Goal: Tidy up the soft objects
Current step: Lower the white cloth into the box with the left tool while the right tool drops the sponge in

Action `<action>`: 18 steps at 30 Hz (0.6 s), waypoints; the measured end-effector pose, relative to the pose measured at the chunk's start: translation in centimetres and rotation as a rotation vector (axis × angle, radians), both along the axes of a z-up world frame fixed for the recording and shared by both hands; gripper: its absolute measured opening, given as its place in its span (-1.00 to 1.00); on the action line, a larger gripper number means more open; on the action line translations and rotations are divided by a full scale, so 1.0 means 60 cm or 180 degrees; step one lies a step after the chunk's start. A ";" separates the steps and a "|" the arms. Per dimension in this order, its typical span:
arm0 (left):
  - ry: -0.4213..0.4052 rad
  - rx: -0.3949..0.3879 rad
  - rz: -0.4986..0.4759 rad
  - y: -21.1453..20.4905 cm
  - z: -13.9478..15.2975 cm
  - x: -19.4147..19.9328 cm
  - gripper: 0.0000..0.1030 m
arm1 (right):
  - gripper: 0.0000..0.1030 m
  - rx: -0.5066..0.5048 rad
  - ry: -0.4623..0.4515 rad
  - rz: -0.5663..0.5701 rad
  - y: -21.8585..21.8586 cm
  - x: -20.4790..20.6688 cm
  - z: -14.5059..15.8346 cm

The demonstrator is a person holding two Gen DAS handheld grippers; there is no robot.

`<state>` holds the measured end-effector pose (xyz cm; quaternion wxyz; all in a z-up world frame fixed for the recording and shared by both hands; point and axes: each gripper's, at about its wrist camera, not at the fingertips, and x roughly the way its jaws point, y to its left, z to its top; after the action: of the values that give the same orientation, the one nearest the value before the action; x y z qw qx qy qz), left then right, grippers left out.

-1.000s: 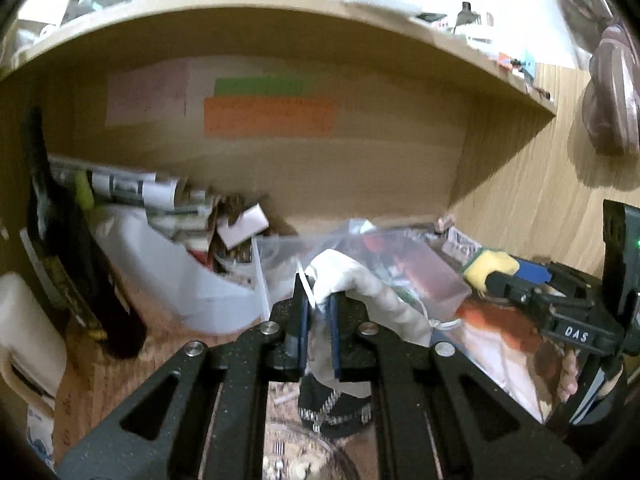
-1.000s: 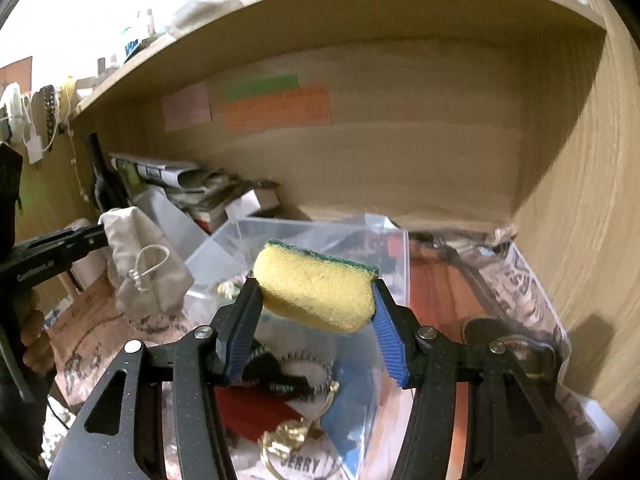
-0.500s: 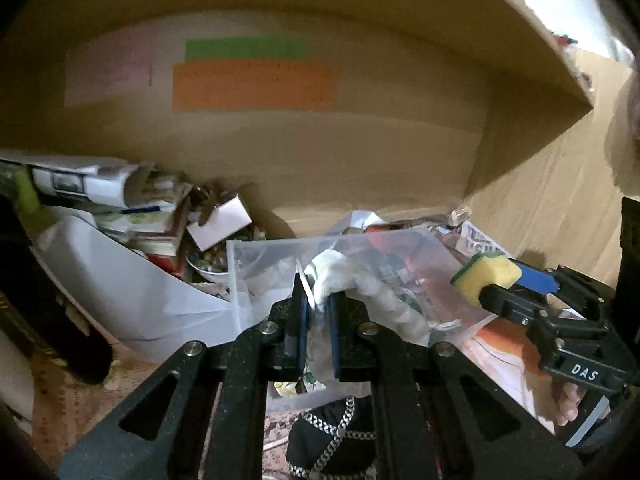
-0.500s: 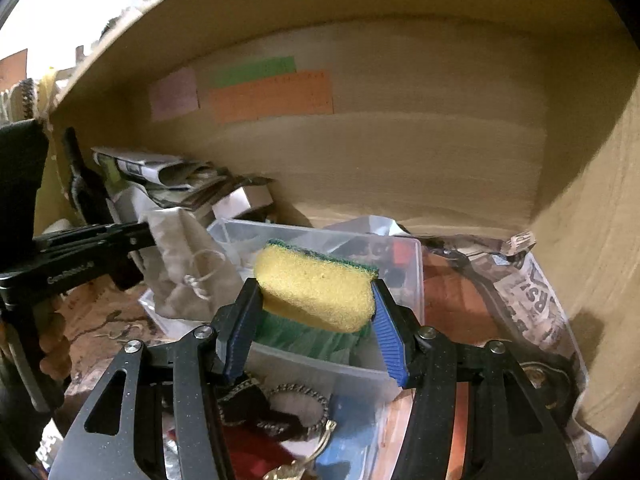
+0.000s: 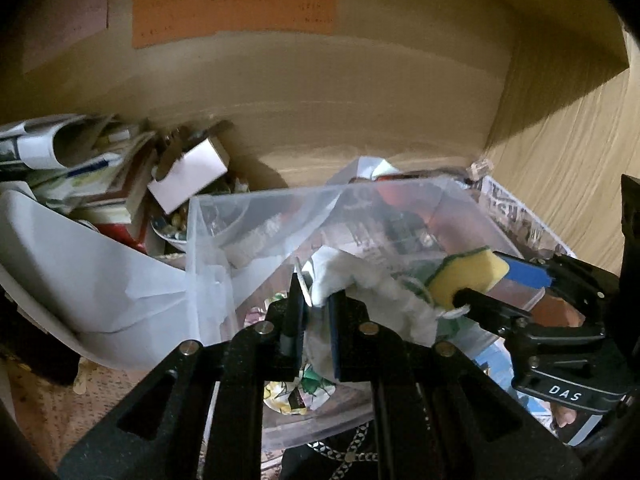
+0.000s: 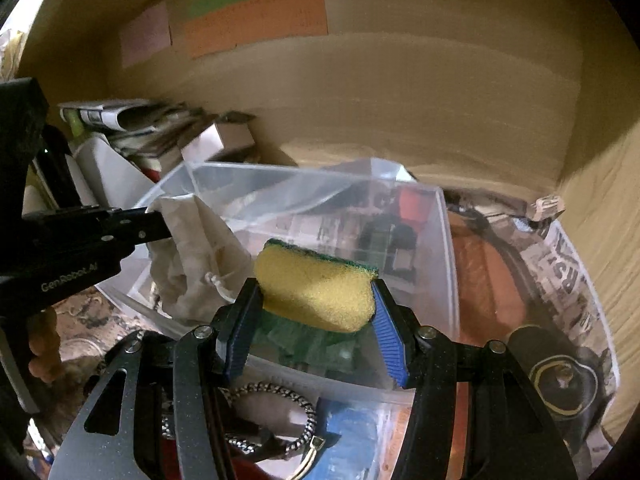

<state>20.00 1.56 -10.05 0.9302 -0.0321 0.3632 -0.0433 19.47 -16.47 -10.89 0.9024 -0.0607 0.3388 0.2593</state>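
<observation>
The right gripper (image 6: 316, 320) is clamped on a yellow sponge (image 6: 316, 292), its blue pads pressing the two short ends, green scrub layer on the far upper edge. The sponge hangs over the near rim of a clear plastic bin (image 6: 448, 248), just above something green lying inside it.

Over on the other side, the left gripper (image 5: 316, 320) is pinched tight on a white cloth pouch (image 5: 372, 292). The fabric bunches up between the narrow jaws and spills off to the right, a thin drawstring loop dangling from it. In the right wrist view that same pouch (image 6: 192, 252) droops from the left gripper (image 6: 154, 224) right at the bin's left wall, and it is hard to say whether it sits inside or just against the rim.

From the left wrist, the sponge (image 5: 468, 276) shows just right of the pouch, nearly touching it, both above the bin (image 5: 256, 208).

All this sits inside a wooden shelf (image 6: 400, 100) with orange, green and pink paper labels (image 6: 256, 20) stuck on its back panel. Rolled newspapers and a small white box (image 5: 188, 176) pile up at the left, printed newspaper (image 6: 568, 272) lines the floor at right, and a metal chain (image 6: 276, 404) lies in front of the bin.
</observation>
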 end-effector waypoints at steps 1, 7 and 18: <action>0.0041 0.0017 -0.0006 -0.001 -0.004 0.001 -0.78 | 0.01 -0.0012 0.0010 0.0008 0.001 0.000 -0.001; 0.0172 -0.0009 0.0008 0.004 -0.016 -0.003 -0.09 | 0.15 -0.0072 0.0025 0.0015 0.003 0.001 -0.003; -0.0085 -0.0098 -0.0012 0.021 0.036 -0.072 0.22 | 0.36 0.0036 -0.0212 0.0037 -0.015 -0.045 0.040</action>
<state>15.67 2.85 -7.90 0.9342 -0.0452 0.3501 -0.0511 16.76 -17.34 -8.52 0.9120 -0.0662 0.3068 0.2642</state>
